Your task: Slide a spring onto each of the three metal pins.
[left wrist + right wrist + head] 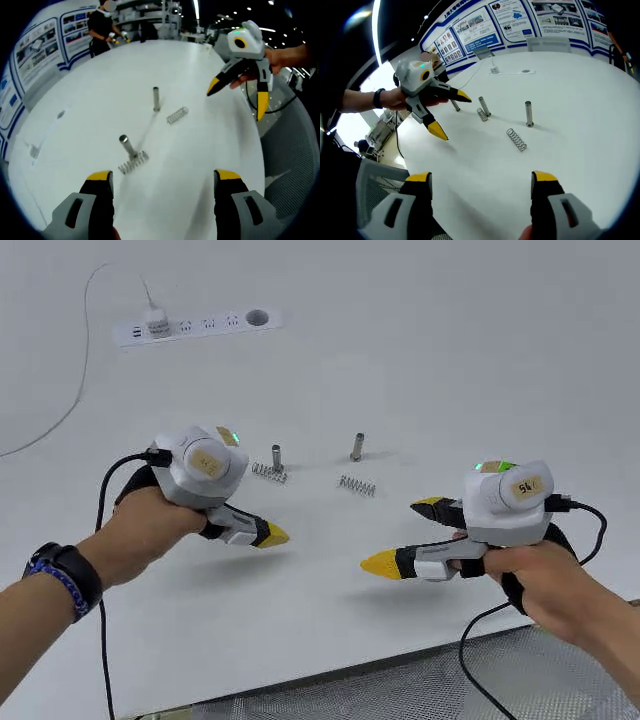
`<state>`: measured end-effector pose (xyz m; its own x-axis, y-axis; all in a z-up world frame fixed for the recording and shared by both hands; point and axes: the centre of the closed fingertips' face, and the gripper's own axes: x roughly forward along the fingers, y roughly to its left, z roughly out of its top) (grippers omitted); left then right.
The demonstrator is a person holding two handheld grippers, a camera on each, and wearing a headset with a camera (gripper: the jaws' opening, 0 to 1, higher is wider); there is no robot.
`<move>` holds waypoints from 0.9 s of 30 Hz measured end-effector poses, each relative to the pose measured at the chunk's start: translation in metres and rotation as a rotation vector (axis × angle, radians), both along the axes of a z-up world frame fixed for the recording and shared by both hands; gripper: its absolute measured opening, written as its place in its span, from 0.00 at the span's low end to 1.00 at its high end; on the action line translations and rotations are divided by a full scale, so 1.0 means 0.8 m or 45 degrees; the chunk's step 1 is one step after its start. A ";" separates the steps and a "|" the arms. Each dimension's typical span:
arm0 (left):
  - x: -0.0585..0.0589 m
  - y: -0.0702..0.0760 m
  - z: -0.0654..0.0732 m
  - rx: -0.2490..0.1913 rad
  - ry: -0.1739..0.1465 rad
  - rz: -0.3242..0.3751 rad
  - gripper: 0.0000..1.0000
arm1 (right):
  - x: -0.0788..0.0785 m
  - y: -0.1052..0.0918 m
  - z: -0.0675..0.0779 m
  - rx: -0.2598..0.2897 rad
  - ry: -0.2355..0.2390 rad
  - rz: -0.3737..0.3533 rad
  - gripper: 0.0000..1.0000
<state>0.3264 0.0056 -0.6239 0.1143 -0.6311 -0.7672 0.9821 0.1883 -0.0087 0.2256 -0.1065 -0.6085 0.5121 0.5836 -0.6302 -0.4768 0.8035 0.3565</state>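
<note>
We're looking down on a white tabletop (450,360), and two metal pins stand upright on it, long axes straight up. There's the left pin (277,456), and well apart to its right, a touch farther off, the right pin (357,446). Neither one carries a spring yet.

The left spring (268,473) lies flat just beside the left pin's foot, on the near side, with its long axis running left to right. The right spring (357,485) lies flat too, on the near side of the right pin and clear of it. It also points left to right, its right end a little nearer to us.

The left gripper (163,175) hovers over the tabletop, near and left of the left pin. Its jaws are spread wide with nothing between them, yellow tips aimed right. The right gripper (404,533) hangs at the near right, jaws parted and empty as well, tips aimed left. Between the two we have bare white surface, and more of it between the tips and the springs.

The near edge (400,657) of the tabletop runs close under the hands, with grey mesh (420,690) beyond it. At the far left lies a power strip (195,327) with a white plug (157,315) in it.
</note>
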 end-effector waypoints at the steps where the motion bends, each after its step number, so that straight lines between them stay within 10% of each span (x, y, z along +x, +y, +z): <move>1: 0.001 -0.002 -0.001 0.000 0.001 -0.009 0.84 | -0.001 0.000 0.000 0.002 0.001 -0.003 0.82; 27: 0.006 -0.011 -0.026 0.035 0.063 -0.090 0.71 | -0.007 0.000 -0.002 0.052 0.039 -0.064 0.81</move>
<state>0.3311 -0.0031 -0.6448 0.0315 -0.6151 -0.7878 0.9915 0.1191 -0.0533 0.2202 -0.1065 -0.6097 0.5222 0.5829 -0.6225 -0.4245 0.8107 0.4031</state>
